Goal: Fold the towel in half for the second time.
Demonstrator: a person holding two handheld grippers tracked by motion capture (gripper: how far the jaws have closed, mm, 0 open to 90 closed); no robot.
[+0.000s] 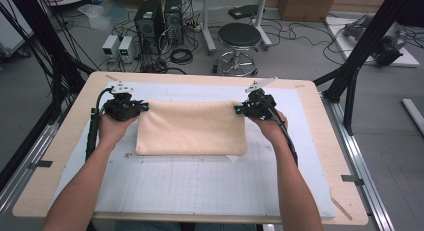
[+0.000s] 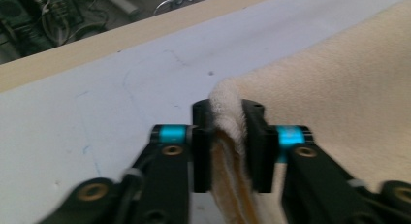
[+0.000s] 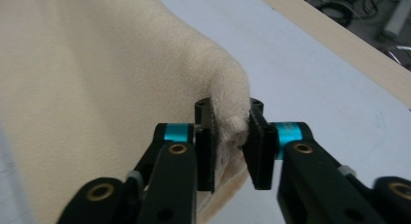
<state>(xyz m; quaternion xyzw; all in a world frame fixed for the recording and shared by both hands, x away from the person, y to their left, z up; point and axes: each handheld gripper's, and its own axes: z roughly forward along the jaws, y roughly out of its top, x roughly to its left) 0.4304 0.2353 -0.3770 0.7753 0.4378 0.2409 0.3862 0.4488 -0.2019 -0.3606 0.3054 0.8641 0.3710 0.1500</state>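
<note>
From my station I see a grey floor (image 1: 300,46) beyond the wooden table (image 1: 327,141), littered with black cables (image 1: 305,28). A round black stool (image 1: 240,38) on a chrome base stands just past the far edge. Left of it sit two dark computer towers (image 1: 159,18) and small white power supplies (image 1: 119,46). Black frame struts (image 1: 367,41) rise at the right, cardboard boxes (image 1: 305,3) behind.

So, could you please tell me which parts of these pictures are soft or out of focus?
In the left gripper view, the left claw and the beige towel corner it pinches look soft; in the right gripper view, the right claw is sharper than the background; the high view is evenly lit, mildly soft overall.
</note>
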